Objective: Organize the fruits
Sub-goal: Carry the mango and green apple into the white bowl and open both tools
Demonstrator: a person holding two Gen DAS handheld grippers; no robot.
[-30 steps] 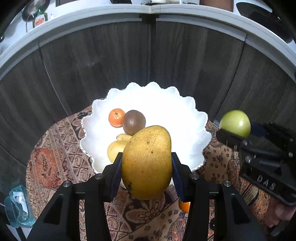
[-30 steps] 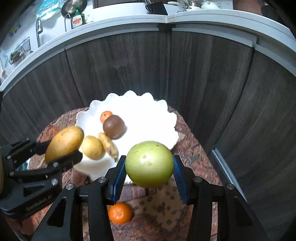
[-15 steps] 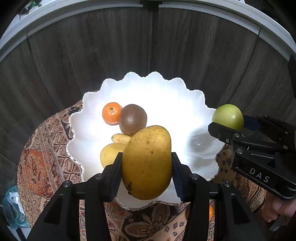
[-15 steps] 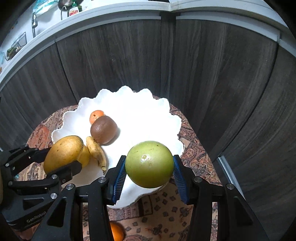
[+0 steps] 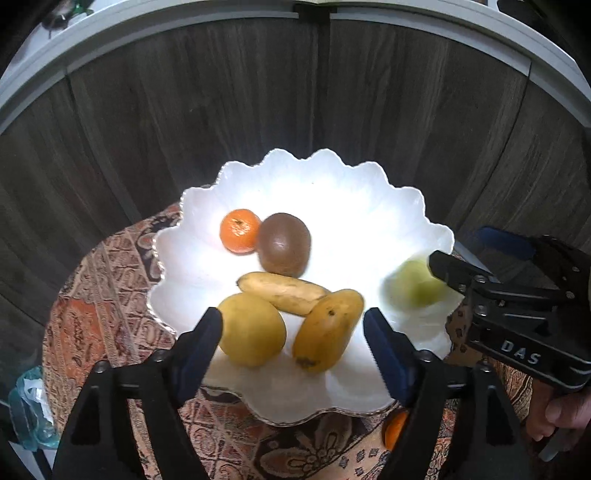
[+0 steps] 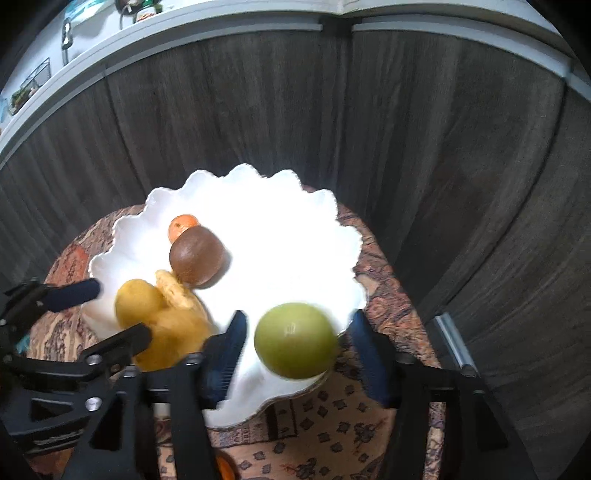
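Presently: left jaws (image 5: pixel 291 345) just opened, mango (image 5: pixel 327 330) released, lying free in white bowl (image 5: pixel 332 177) at 6 o'clock. Right jaws (image 6: pixel 295 347) likewise opened, green fruit (image 6: pixel 296 339) dropped at 4 o'clock. Step: depositing. Next, judged: fetch tangerine (image 5: pixel 394 430) from patterned worktop (image 5: pixel 92 295).

The green fruit (image 5: pixel 415 282) is motion-blurred, and a small orange (image 5: pixel 394 428) shows only partly behind the bowl (image 5: pixel 332 177).

- A patterned cloth (image 5: pixel 110 280) in browns and orange covers the round top.
- Dark wood-grain cabinet doors (image 5: pixel 221 110) stand behind it.
- A pale counter (image 6: pixel 221 26) edge runs above them.
- A crumpled teal plastic bag (image 5: pixel 27 410) lies low at the left.
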